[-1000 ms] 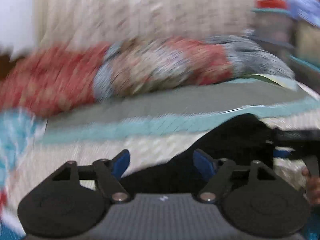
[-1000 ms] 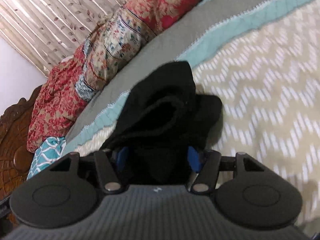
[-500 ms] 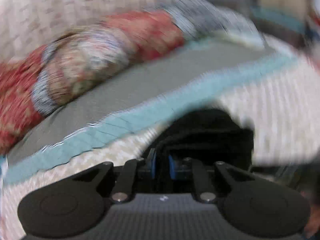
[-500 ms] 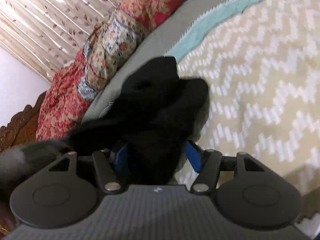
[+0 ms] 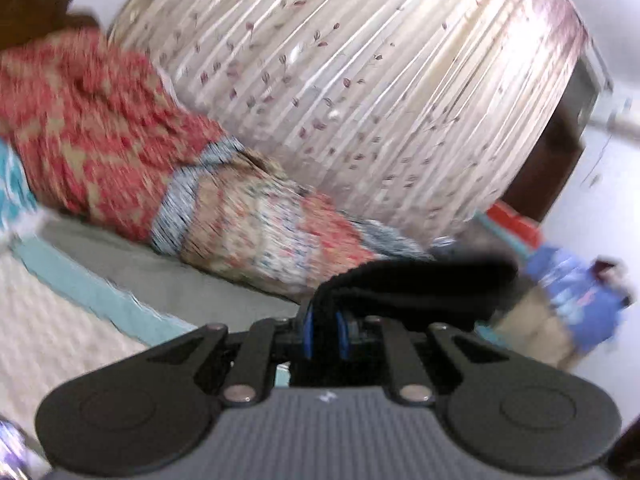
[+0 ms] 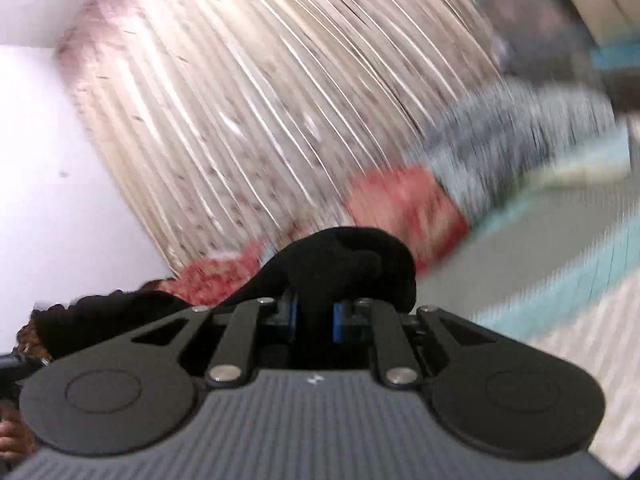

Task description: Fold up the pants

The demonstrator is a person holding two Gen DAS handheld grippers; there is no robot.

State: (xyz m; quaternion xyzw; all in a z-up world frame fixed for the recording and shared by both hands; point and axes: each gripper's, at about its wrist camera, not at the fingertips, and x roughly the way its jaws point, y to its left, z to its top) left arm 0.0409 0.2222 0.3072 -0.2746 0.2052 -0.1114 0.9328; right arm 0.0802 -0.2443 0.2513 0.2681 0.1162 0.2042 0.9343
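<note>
Both claws, left claw and right claw, the right's jaws having just closed, pinch the black pants, raised above the bed, probably to let them hang straight for folding.

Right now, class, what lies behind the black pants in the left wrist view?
Behind the black pants show the patchwork quilt, the pleated curtain and something blue, too blurred to name. The cloth hides the quilt's end.
</note>
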